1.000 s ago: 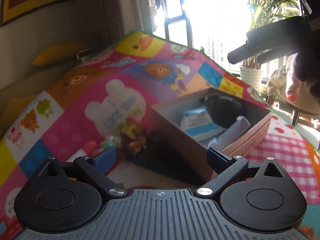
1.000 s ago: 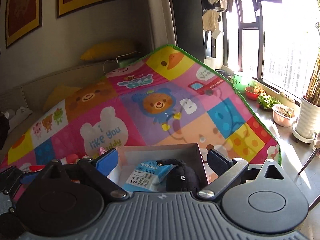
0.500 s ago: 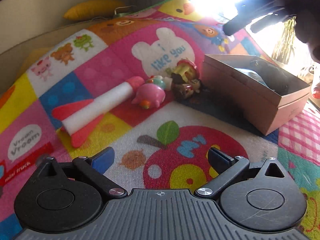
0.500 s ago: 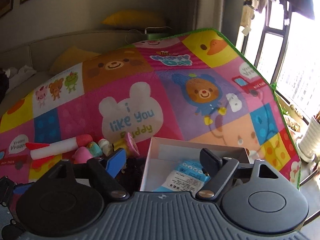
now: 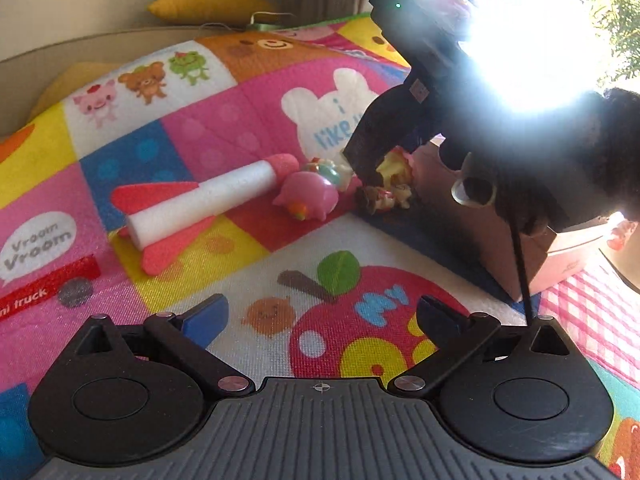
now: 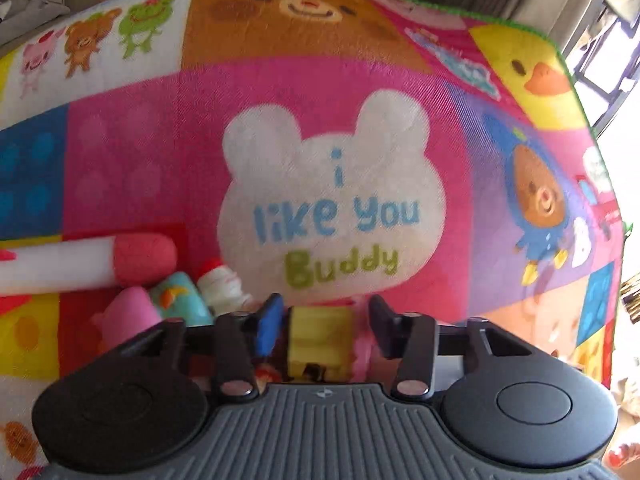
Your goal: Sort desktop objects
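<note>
A row of small toys lies on the colourful play mat (image 5: pixel 224 132): a white foam rocket with red fins (image 5: pixel 200 200), a pink pig (image 5: pixel 308 196), a teal toy (image 6: pixel 180 296), a white figure (image 6: pixel 220 284) and a yellow figurine (image 6: pixel 320 336). My right gripper (image 6: pixel 326 320) points down over the yellow figurine, which sits between its closing jaws; a slim gap still shows at the right finger. In the left wrist view its dark housing (image 5: pixel 400 120) hides part of the figurines. My left gripper (image 5: pixel 322 312) hovers open and empty over the apple print.
A brown cardboard box (image 5: pixel 480 240) stands just right of the toys, on a pink lid (image 5: pixel 576 256). A thin black cable (image 5: pixel 520 260) hangs in front of it. Yellow cushions (image 5: pixel 212 4) lie beyond the mat. Window glare washes out the upper right.
My right gripper dropped from over the box to the toys on its left, and its jaws narrowed around the yellow figurine. My left gripper swung from the box to the mat, then held.
</note>
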`<state>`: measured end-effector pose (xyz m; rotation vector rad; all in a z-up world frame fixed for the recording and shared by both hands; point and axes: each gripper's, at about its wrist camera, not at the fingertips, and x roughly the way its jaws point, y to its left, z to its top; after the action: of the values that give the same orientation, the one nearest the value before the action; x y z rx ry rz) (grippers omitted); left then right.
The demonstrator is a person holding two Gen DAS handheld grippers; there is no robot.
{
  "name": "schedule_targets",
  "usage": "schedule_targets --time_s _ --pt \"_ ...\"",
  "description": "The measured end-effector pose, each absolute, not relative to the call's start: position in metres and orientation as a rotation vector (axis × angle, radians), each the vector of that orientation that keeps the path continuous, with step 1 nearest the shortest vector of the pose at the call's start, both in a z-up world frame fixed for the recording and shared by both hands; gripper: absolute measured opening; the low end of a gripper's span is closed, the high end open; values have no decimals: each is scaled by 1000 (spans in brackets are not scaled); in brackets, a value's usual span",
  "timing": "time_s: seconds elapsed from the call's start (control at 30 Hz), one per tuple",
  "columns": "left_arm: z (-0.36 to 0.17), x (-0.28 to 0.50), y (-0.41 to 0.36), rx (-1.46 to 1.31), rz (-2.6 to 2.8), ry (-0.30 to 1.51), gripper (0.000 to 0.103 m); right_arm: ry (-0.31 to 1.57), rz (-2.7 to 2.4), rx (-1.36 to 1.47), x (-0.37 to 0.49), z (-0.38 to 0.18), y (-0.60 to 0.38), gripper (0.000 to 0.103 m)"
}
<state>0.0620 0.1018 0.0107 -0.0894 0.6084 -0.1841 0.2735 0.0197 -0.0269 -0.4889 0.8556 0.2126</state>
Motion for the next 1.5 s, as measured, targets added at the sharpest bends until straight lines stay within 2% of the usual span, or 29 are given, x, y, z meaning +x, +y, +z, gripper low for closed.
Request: schedule_targets --time_s 0.2,0.37,0.6,0.7,0.8,0.97,1.07,1.1,1.23,1.37,1.5 --pt "11 47 86 6 -346 639 103 889 382 -513 197 -17 7 42" --pt "7 23 69 92 -426 680 103 939 551 -421 127 -3 -16 42" --pt "10 12 47 151 -422 687 103 799 501 -271 76 38 -77 42" --pt "15 13 41 130 -400 673 103 778 424 -273 54 38 -113 42" --pt "18 16 31 131 -385 661 103 760 285 -382 35 18 -143 42" --pt "20 23 9 196 -358 643 103 560 59 -774 5 -27 -157 42" --pt "18 28 1 247 -295 654 103 551 112 -794 -3 -42 -155 42" --pt "18 29 1 252 -283 664 103 558 145 -776 -5 -45 -153 43" --pt "18 30 4 284 -240 685 103 522 266 -698 -22 -45 -149 63" --pt "19 32 9 320 -198 687 103 533 361 -516 -28 -31 -162 65" --pt "14 45 15 387 -117 675 103 541 353 -253 -23 -13 -196 80"
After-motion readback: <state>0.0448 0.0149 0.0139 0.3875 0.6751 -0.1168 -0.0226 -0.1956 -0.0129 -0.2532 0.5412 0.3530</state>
